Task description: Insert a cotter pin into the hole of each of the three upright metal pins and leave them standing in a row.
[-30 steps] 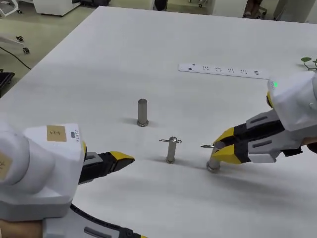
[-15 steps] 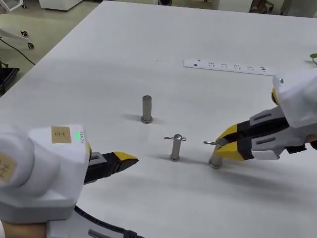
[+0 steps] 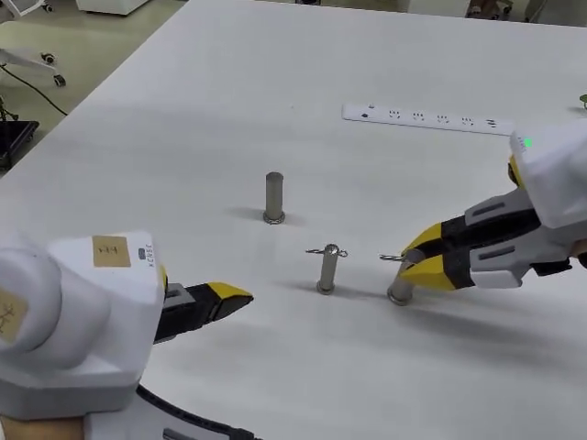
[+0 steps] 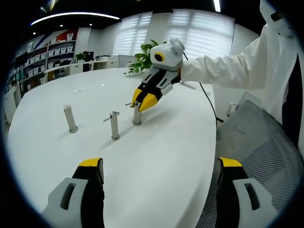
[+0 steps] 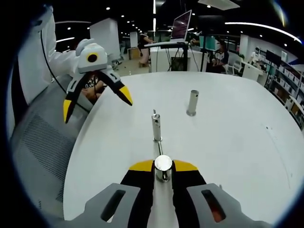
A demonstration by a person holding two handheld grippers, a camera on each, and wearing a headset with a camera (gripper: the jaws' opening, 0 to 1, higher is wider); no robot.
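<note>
Currently, three short upright grey metal cylinders stand on the white counter (image 3: 183, 110), forming a loose line that runs from far left to near right in the head view. The far bare pin (image 3: 273, 197) stands by itself, well apart from the other two. The middle pin (image 3: 328, 270) has a thin silver wire clip, the seated cotter pin (image 3: 327, 251), lying crosswise through its top. Near it on the right stands the third pin (image 3: 400, 291), its foot on the counter and its top hidden behind yellow jaw tips.

Those tips belong to the right hand-held gripper (image 3: 411, 261), whose jaws are pressed close together and pinch the held cotter pin (image 3: 391, 258). The wire's straight end sticks out level with the top of the third pin, on the side facing the middle pin. Whether it passes through the hole cannot be told. In the right gripper view the third pin's round top sits between the jaw tips.

The left hand-held gripper (image 4: 159, 165) hovers low over the counter with its jaws spread wide and nothing between them, well apart from all three pins. A white power strip (image 3: 417, 119) lies farther back. A white sleeve (image 4: 228, 71) reaches to the right hand-held gripper.
</note>
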